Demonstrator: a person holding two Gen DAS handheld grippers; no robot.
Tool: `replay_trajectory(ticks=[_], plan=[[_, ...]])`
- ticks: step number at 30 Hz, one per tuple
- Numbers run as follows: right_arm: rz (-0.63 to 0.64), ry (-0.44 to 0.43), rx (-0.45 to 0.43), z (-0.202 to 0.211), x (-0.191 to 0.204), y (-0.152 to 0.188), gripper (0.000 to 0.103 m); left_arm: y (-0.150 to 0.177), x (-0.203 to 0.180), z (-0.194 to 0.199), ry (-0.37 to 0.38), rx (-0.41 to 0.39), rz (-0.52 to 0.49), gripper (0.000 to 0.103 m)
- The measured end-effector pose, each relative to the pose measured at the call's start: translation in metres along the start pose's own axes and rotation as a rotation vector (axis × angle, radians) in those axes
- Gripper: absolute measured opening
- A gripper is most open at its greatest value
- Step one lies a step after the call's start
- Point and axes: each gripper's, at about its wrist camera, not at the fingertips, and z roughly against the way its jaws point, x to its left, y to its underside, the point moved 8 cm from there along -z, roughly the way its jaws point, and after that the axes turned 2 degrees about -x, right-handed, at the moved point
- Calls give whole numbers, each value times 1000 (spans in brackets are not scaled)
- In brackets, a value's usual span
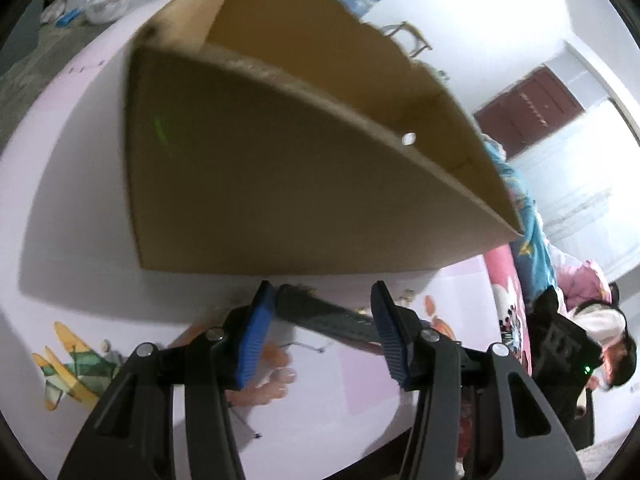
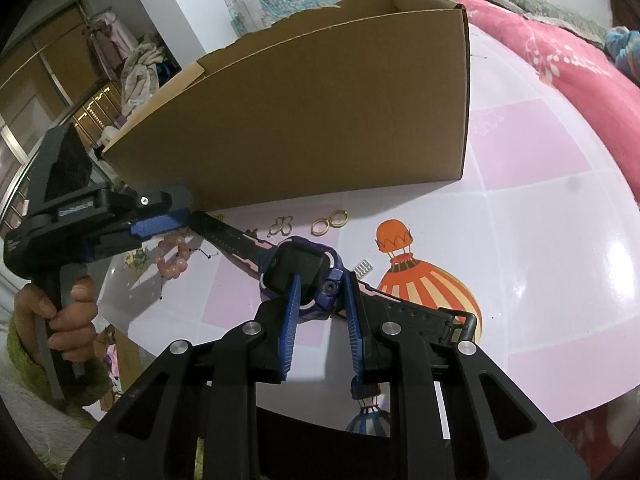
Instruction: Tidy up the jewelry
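The purple watch point(image 2: 298, 276) is lying on the pink table point(image 2: 540, 248), and the right tongs point(image 2: 322, 304) are closing on its body, one blue finger on each side. Its dark strap point(image 1: 328, 314) is running away to the left tongs point(image 1: 324, 320), passing between their fingers, which are standing apart and not pressing it. Just beyond the right tongs, two gold rings point(image 2: 330, 222) and a pink bead bracelet point(image 2: 173, 258) are resting in front of the open cardboard box point(image 2: 320, 120).
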Motion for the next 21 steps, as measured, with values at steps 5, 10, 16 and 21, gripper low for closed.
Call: replay_trajectory(ticks=[5,10,16,21], plan=[[2,5,0,0,2,0,20,1,4,1,17,8,31,47],[4,8,-2,0,3,1,20,0,9,-2,32,31,82,47],[4,8,-1,0,4,1,20,-5,13,4,39,28,112,47],[3,8,-2,-1,4,1,20,2,-9,11,17,26,-17,49]])
